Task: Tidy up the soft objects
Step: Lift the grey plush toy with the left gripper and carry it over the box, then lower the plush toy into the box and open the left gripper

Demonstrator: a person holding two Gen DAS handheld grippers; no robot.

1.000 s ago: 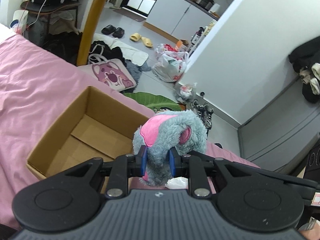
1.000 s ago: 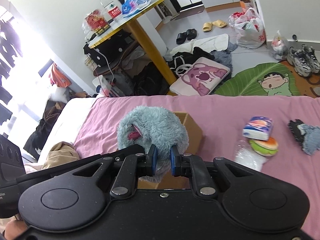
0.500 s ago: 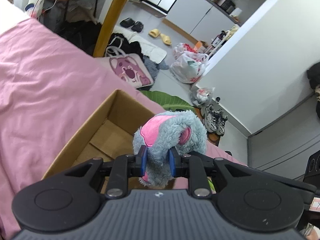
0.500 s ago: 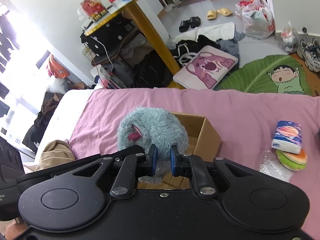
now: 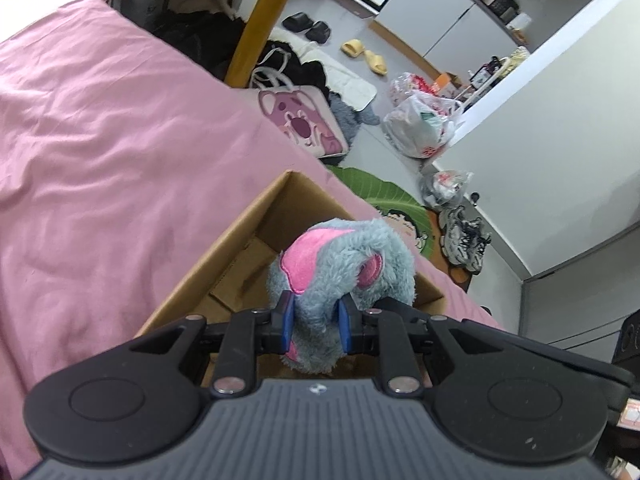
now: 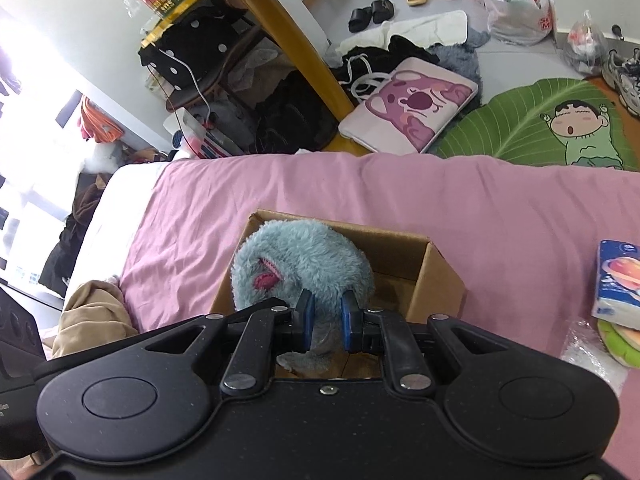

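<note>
Both grippers are gripping one fluffy grey-blue plush toy with pink patches point(image 5: 340, 264): the left gripper point(image 5: 314, 322) and right gripper point(image 6: 326, 316) are each pinching its fur between nearly closed blue pads. The toy is hanging over the open brown cardboard box point(image 6: 436, 276) sitting on the pink bedsheet point(image 5: 100, 168).

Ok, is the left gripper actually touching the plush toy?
Touching. The left wrist view shows the left gripper with both jaws pressed into the plush toy.
</note>
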